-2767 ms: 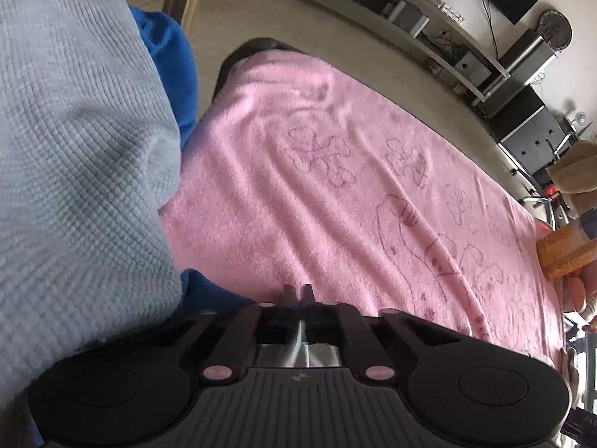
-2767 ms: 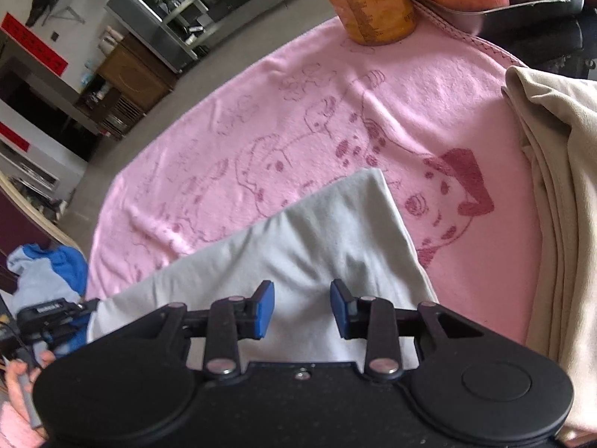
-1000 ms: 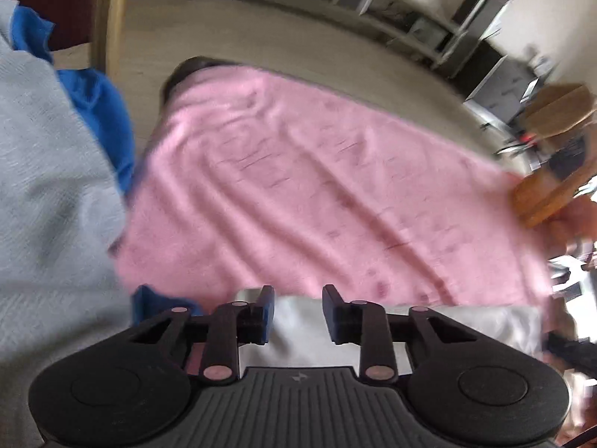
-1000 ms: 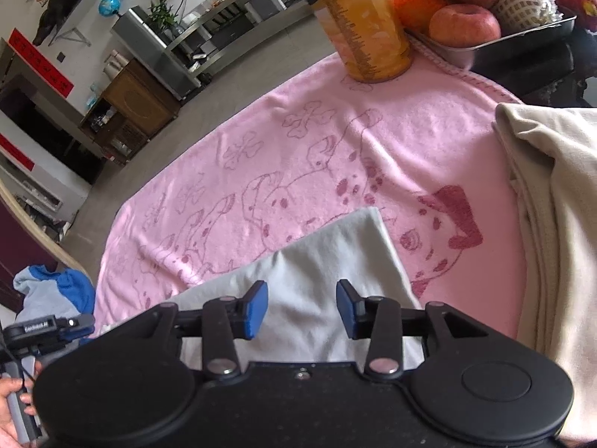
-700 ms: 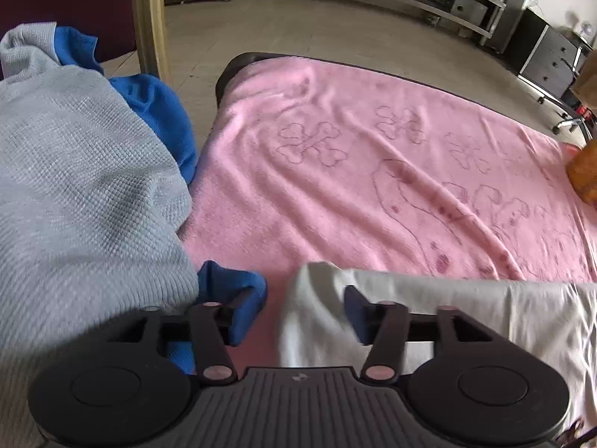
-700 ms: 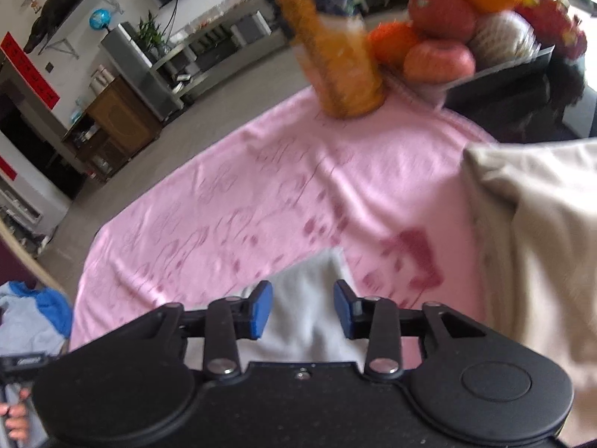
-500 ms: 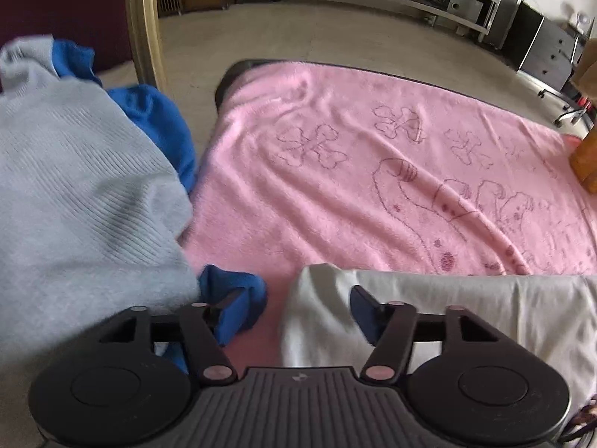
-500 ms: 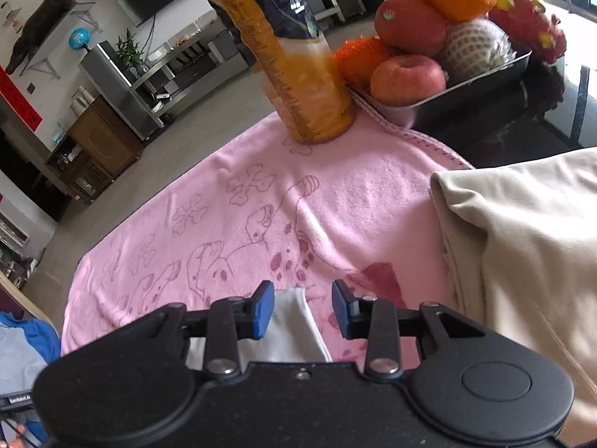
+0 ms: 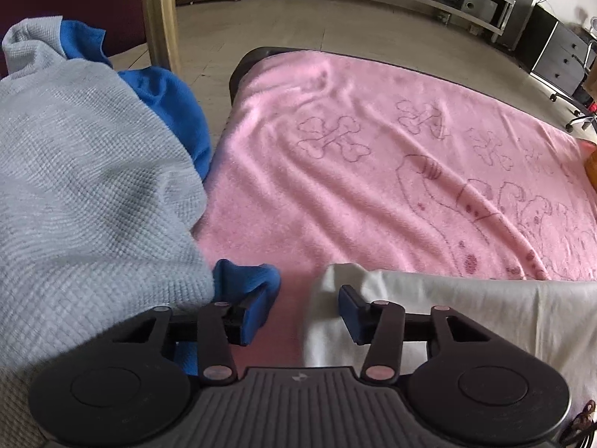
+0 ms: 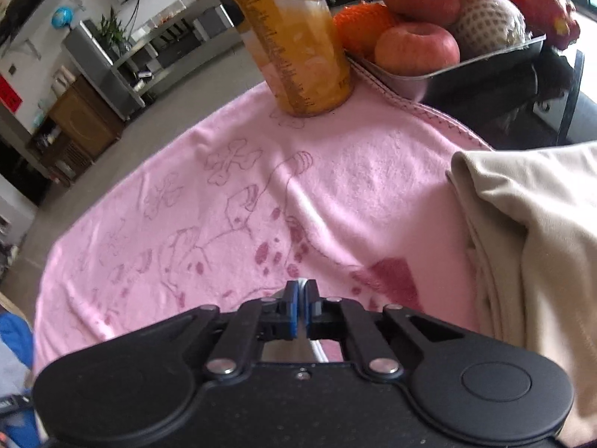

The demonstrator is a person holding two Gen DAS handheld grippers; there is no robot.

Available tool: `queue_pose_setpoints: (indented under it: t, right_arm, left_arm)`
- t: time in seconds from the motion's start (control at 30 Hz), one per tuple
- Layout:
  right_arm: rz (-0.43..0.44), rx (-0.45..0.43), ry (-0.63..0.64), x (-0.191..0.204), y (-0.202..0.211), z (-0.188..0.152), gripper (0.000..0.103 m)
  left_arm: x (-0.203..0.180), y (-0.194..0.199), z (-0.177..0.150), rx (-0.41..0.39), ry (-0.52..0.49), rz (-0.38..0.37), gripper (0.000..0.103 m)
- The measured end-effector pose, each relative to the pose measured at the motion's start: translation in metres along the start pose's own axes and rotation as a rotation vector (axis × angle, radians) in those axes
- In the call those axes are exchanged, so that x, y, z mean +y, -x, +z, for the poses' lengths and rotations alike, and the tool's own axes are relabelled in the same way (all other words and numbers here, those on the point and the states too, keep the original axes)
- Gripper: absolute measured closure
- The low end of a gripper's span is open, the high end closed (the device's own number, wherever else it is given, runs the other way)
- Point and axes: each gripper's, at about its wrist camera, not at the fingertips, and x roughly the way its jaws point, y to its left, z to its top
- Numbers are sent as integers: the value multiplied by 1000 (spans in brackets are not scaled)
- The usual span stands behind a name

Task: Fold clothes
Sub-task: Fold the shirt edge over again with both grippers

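Far left on the surface, a heap of unfolded clothes: grey waffle-knit garment (image 9: 86,194) with a blue garment (image 9: 175,104) under and beside it, both untouched, so folding is judged early to midway. Next over, left gripper (image 9: 302,311) has its jaws spread wide, holding nothing; its right finger sits on the left end of the pale grey-white garment (image 9: 466,310), its left finger is beside a blue fold. That pale garment lies as a narrow strip along the near edge of the pink towel (image 9: 373,171) covering the surface, looks partly folded, more folds likely left. Further right, right gripper (image 10: 300,308) is clamped tight on a thin white edge of cloth, most likely the same pale garment's other end. Beyond it stand an orange juice bottle (image 10: 298,44) and a metal fruit tray (image 10: 466,61). Far right, a folded beige garment (image 10: 541,242) sits stacked, apparently done.
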Motion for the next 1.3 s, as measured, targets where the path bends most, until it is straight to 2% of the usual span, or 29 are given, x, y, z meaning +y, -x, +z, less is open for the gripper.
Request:
queue_pose_setpoints:
  t: [0.07,0.17,0.23,0.3,0.37,0.4,0.5,0.57,0.6,0.7,0.87,0.97,1.0,1.1,1.17,1.3]
  right_arm:
    - [5,2,10,1,2,-1,95]
    - [60,-22,-1,4,15,0,85]
    - [108,-35,-9,8,24,0,85]
    - [152,-35,-4,13,31,-2,85]
    - [188,-4,21,21,33,-7,85]
    - [204,20,36,25,32,-9,85]
    - [240,105,65,36,23,-15,85]
    - [236,161,77,38,15,-19,85]
    - [228,179,81,39,13,-21,85]
    - [195,217,86,40,5,-26,85]
    - [202,218,79,38,4,-28,84]
    - [206,217,84,38,5,-29,82]
    - [207,217,85,38,4,-28,81]
    - [209,216,87,38,2,-27,81]
    - [210,216,85,38,2,-27,80]
    - [214,214,85,37,1,-27,80]
  left_arm:
    - [4,2,3,10,28,-45,68]
    - [7,8,9,1,63,-106,69]
    - [6,10,13,-10,62,-108,73]
    - [5,10,14,-5,74,-155,78]
    - [4,8,14,5,84,-197,78]
    - [3,6,14,10,86,-200,78]
    - [3,-1,13,28,81,-146,78]
    - [6,-4,13,40,78,-93,80]
    - [7,-6,13,46,83,-91,80]
    - [11,-8,13,77,120,-155,80]
    - [10,-9,8,150,130,-121,76]
    - [13,-3,7,165,145,-151,78]
    - [14,0,7,157,150,-171,81]
    - [16,9,7,111,182,-296,83]
    - [15,13,7,88,181,-352,83]
    - [12,4,6,99,146,-299,83]
